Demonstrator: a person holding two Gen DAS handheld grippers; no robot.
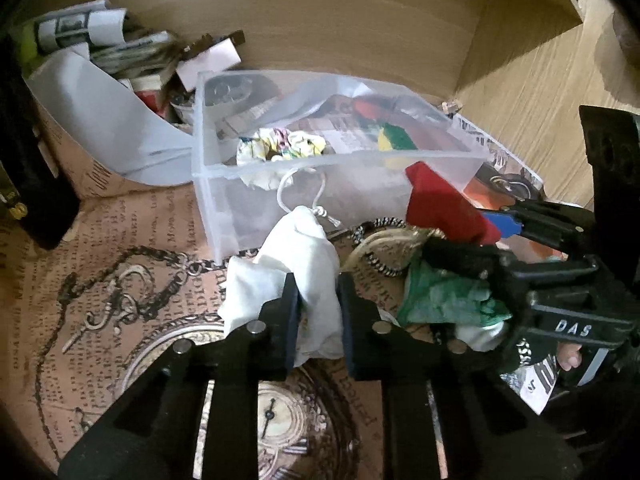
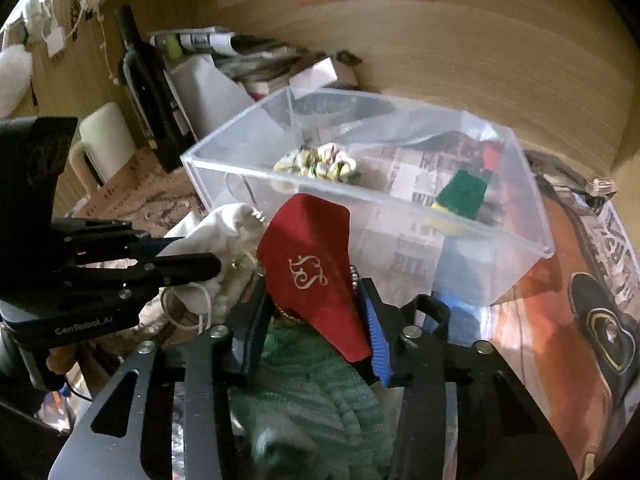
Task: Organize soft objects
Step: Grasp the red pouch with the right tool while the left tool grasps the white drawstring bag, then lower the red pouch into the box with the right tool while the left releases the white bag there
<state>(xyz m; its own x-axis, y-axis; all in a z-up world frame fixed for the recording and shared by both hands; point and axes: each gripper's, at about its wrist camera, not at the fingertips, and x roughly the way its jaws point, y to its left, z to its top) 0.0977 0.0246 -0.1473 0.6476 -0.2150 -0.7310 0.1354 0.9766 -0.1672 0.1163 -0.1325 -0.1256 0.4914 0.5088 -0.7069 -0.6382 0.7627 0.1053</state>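
Note:
My left gripper (image 1: 319, 304) is shut on a white drawstring pouch (image 1: 304, 256), held just in front of a clear plastic box (image 1: 224, 200). My right gripper (image 2: 316, 320) is shut on a red velvet pouch (image 2: 312, 268) with a gold emblem, near the box's front wall (image 2: 400, 248). The red pouch (image 1: 444, 204) and right gripper (image 1: 492, 236) also show at the right of the left wrist view. The white pouch (image 2: 224, 228) and left gripper (image 2: 192, 256) show at the left of the right wrist view. Inside the box lie a floral scrunchie (image 1: 280, 144) and a green-yellow sponge (image 2: 460, 196).
A green knitted cloth (image 2: 312, 400) and a black-and-white cord (image 1: 384, 256) lie below the grippers on the printed table cover (image 1: 120, 320). A paper-lined box of clutter (image 1: 100, 92) and a dark bottle (image 2: 140, 80) stand at the left. A wooden wall (image 2: 480, 60) is behind.

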